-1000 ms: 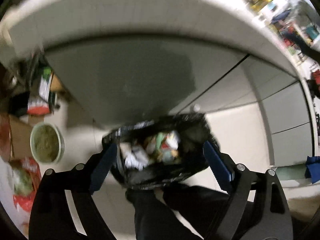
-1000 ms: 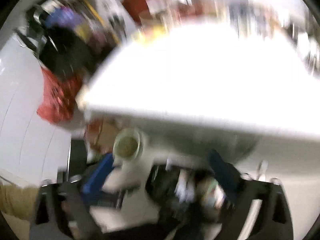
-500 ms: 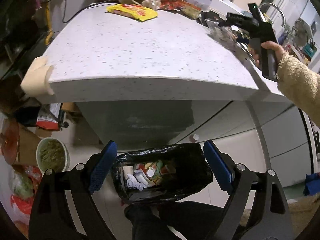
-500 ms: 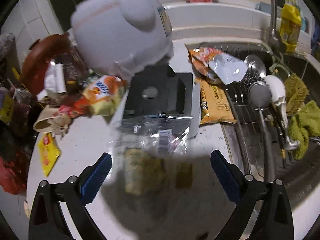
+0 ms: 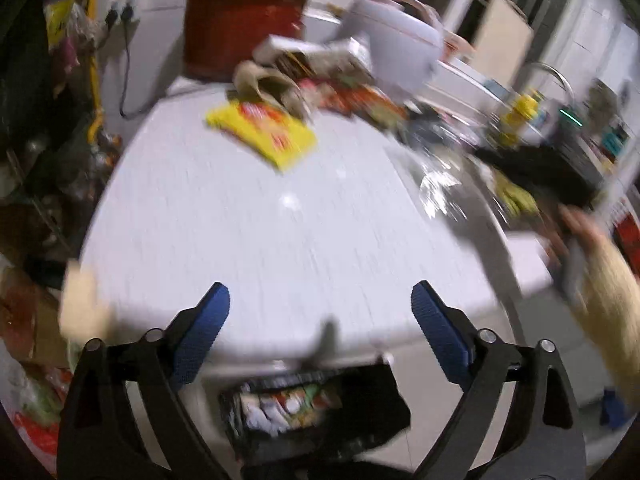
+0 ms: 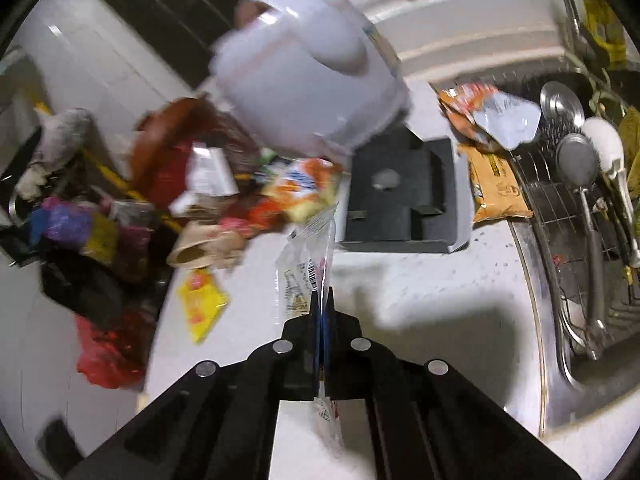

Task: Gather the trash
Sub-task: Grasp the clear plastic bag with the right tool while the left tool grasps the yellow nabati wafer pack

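Clear plastic wrapper (image 6: 308,256), loose on the counter (image 6: 420,292) a moment ago, is now pinched by the shut right gripper (image 6: 320,300), ready for binning; left gripper (image 5: 320,308) is held open

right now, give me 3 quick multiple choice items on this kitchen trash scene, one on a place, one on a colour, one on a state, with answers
1. Where does the trash bag sit?
A. on the countertop
B. on the floor below the countertop's edge
C. in the sink

2. What colour is the flat packet lying alone on the countertop?
A. yellow
B. green
C. blue

3. How does the right gripper stand?
A. wide open, nothing between its fingers
B. shut on a spoon
C. shut on the clear wrapper

Answers: 1 B, the left wrist view shows the black bag below the counter's edge, under the open left gripper. 2 A, it is yellow with red print. 3 C, the fingers meet on the clear printed film.
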{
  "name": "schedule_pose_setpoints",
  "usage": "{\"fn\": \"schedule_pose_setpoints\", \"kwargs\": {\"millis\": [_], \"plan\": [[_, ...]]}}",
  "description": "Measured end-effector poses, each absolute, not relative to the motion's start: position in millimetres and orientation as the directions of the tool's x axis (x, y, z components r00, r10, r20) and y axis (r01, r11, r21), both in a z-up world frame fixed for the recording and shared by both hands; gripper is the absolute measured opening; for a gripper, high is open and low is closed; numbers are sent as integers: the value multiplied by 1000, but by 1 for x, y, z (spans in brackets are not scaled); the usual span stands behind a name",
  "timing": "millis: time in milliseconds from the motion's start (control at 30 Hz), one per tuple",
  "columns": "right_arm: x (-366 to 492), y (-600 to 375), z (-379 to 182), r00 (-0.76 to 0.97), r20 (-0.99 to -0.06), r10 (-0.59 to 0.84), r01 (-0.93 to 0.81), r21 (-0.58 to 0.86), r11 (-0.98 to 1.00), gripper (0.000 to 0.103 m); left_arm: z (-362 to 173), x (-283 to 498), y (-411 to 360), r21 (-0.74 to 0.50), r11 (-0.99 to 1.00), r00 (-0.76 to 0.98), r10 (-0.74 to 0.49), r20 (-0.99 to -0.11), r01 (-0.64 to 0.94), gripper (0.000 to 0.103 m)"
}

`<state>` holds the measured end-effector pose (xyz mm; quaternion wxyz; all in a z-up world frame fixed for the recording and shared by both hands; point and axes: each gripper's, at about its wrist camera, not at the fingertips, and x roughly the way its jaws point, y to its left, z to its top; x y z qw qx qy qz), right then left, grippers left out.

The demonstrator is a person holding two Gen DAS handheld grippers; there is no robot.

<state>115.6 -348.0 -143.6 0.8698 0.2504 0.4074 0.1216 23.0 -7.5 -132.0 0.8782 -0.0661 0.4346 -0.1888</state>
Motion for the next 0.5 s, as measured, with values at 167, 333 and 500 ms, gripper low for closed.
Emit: {"fn": "schedule_pose_setpoints", "kwargs": {"millis": [167, 333, 500], "plan": [[65, -340, -112, 675, -581, 454, -70, 563, 824, 0, -131, 128, -25, -256, 964, 570, -249, -783, 69, 90], [30, -334, -107, 678, -557, 481, -89, 586, 805, 0, -141, 198, -45, -125, 979, 504, -27, -863, -162, 90], [11, -332, -113, 663, -561, 496, -94, 595, 798, 0, -161, 233, -55, -43, 961, 417, 77, -905, -271, 90]]}}
